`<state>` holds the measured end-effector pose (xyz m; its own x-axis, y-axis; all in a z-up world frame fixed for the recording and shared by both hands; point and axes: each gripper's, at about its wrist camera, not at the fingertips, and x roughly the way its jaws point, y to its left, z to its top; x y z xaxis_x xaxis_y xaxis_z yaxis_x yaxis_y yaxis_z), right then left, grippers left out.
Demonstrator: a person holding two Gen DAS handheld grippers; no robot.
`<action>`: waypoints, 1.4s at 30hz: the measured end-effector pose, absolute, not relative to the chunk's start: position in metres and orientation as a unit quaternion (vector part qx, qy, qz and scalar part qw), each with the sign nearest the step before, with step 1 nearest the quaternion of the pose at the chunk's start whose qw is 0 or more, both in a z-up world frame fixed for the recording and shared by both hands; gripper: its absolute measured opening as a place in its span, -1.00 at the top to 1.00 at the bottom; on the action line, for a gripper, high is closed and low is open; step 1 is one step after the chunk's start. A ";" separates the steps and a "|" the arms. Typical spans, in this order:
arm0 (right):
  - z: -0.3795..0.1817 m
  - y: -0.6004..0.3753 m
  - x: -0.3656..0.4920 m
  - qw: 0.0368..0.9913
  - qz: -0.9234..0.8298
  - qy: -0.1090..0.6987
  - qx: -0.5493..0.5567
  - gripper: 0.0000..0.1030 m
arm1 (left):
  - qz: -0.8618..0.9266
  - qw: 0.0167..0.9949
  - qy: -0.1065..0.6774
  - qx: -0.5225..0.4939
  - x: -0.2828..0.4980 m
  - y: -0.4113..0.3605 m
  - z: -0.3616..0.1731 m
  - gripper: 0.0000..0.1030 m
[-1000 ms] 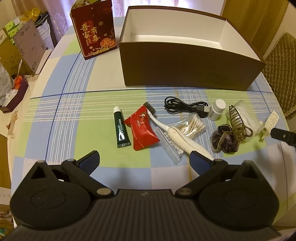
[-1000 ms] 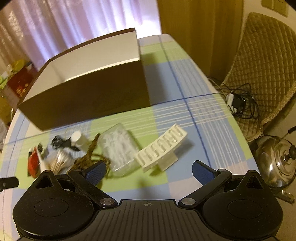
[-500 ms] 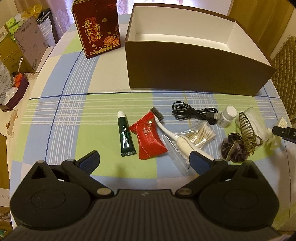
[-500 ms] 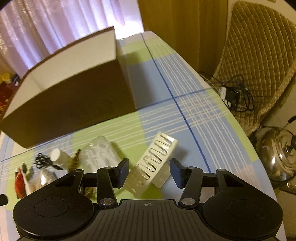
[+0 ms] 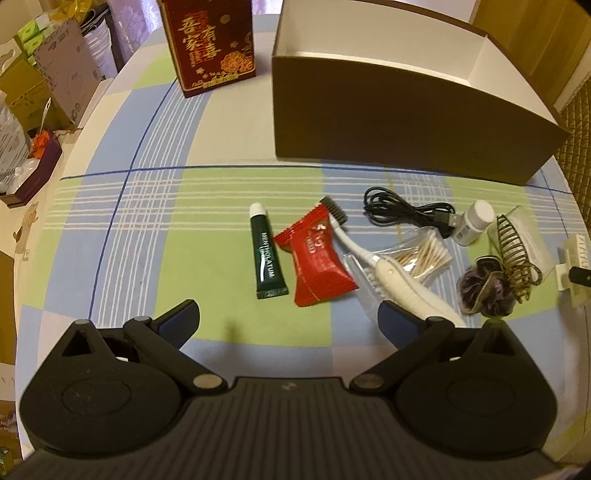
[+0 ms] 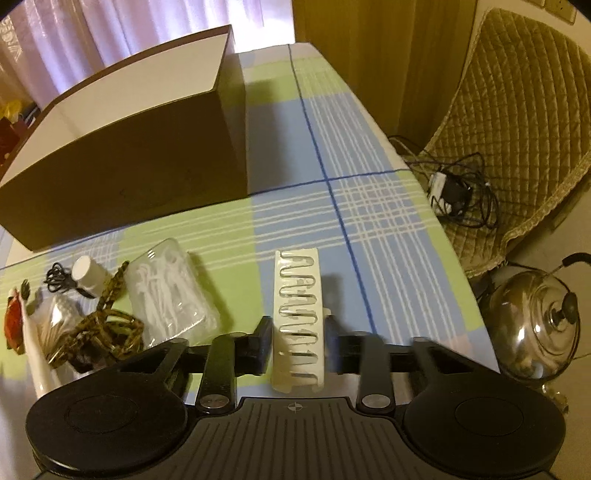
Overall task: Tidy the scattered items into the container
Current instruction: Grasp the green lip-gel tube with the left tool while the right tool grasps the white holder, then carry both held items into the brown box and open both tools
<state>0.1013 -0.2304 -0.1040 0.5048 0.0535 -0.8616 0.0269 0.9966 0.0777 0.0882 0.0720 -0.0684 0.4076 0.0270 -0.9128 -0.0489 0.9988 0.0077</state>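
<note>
Checked tablecloth (image 6: 369,206), quilted chair (image 6: 517,122), pale curtains (image 6: 122,33), steel kettle (image 6: 535,325) on floor.

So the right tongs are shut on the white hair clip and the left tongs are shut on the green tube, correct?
Not quite. The left tongs are open and hold nothing; the green tube lies on the tablecloth ahead of them, as the left wrist view shows. The right tongs are shut on the white hair clip.

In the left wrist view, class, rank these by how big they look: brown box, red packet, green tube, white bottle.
1. Brown box
2. Red packet
3. Green tube, though it is as long as the packet, only slimmer
4. White bottle
</note>
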 end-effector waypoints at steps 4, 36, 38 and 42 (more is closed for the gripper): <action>-0.103 -0.226 0.106 0.874 0.009 0.486 0.024 -0.26 | 0.027 0.840 0.541 -0.011 0.088 0.077 -0.070 -0.97; -0.117 -0.225 0.097 0.863 0.005 0.506 0.022 0.40 | 0.011 0.859 0.506 -0.069 0.151 0.122 -0.114 0.56; -0.116 -0.226 0.097 0.862 0.004 0.506 0.022 0.40 | 0.003 0.861 0.505 -0.050 0.150 0.119 -0.115 0.68; -0.116 -0.225 0.096 0.863 0.005 0.505 0.022 0.40 | -0.011 0.859 0.509 -0.040 0.140 0.120 -0.114 0.75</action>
<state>0.0962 -0.2252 -0.1164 0.4895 0.0313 -0.8714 0.0126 0.9990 0.0430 0.1403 0.1204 -0.1140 0.4806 -0.0592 -0.8749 -0.0214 0.9966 -0.0792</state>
